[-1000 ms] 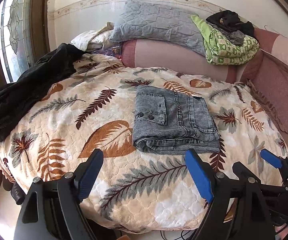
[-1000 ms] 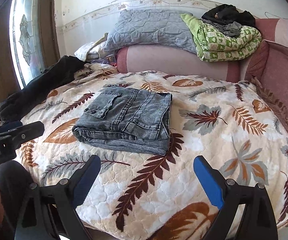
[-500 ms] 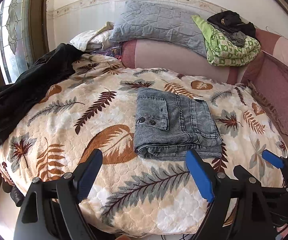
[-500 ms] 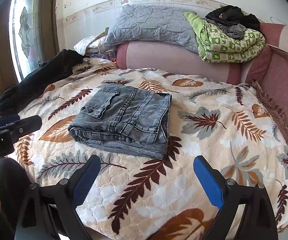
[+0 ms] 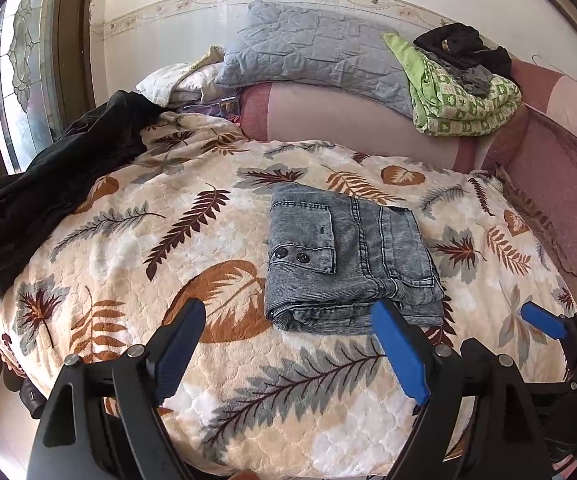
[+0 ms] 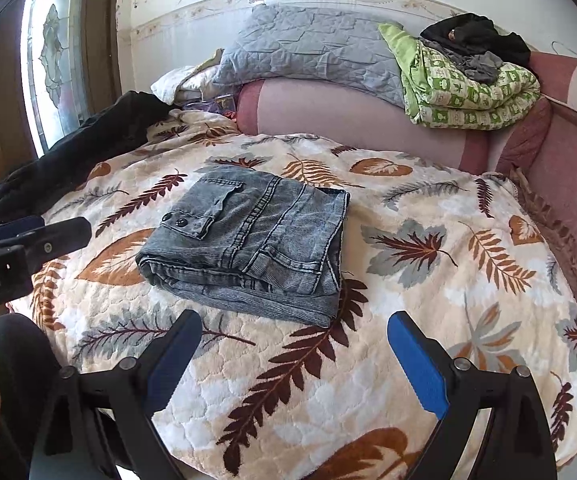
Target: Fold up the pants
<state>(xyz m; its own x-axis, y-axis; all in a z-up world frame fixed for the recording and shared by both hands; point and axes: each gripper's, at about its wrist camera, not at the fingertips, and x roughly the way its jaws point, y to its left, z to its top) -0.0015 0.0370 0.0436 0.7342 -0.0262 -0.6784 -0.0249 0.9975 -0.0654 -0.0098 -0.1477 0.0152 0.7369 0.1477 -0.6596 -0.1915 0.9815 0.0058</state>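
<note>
Lying folded on the middle of the bed (image 5: 88, 264), the pants (image 5: 348, 264) hide their inner layers; folded edge faces both grippers (image 5: 288, 344) (image 6: 294, 354), whose jaws stand spread, holding nothing.

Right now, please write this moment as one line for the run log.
pants: folded, flat on leaf blanket | left gripper: open, empty, short of pants | right gripper: open, empty | contact: none
</note>
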